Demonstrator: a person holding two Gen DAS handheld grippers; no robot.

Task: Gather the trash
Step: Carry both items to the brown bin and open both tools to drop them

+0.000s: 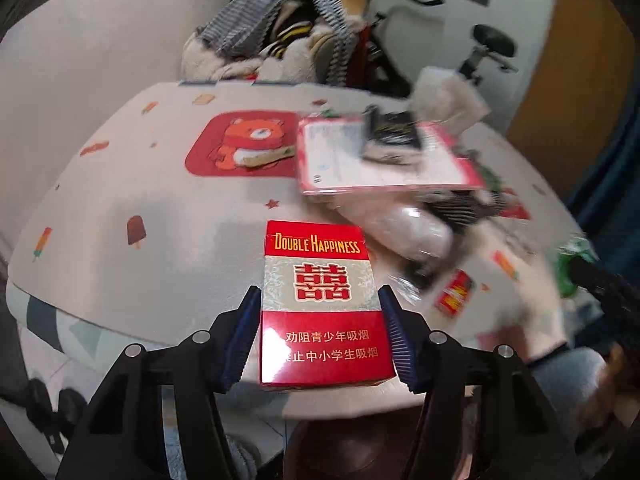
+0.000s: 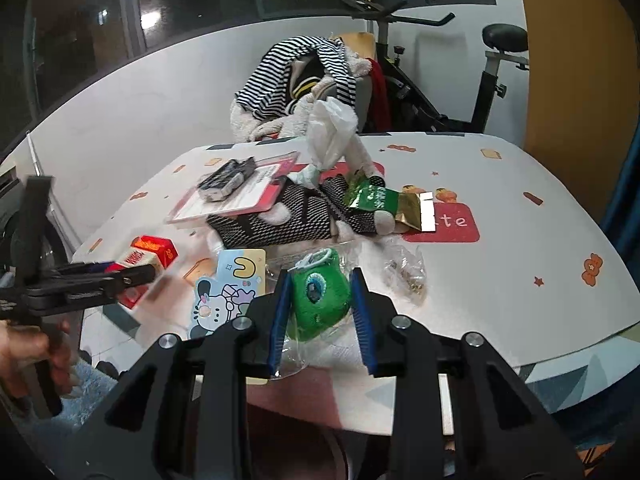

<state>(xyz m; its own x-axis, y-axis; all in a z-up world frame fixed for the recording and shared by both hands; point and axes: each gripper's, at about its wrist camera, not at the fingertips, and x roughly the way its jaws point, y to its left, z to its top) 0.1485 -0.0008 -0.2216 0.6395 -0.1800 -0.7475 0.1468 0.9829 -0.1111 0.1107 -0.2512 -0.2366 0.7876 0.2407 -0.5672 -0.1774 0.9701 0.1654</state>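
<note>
L gripper (image 1: pixel 320 312) clamps cig pack (image 1: pixel 320 304); R gripper (image 2: pixel 322 308) pinches bagged green toy (image 2: pixel 318 300). Wrappers, card, pouch litter table (image 2: pixel 500 272); collection barely begun.

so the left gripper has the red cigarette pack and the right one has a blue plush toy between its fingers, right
Not quite: the plush toy between the right gripper's fingers is green, not blue, as the right wrist view shows. The left gripper does hold the red cigarette pack.

Right gripper (image 2: pixel 322 312) around green plush (image 2: pixel 318 300)
</note>
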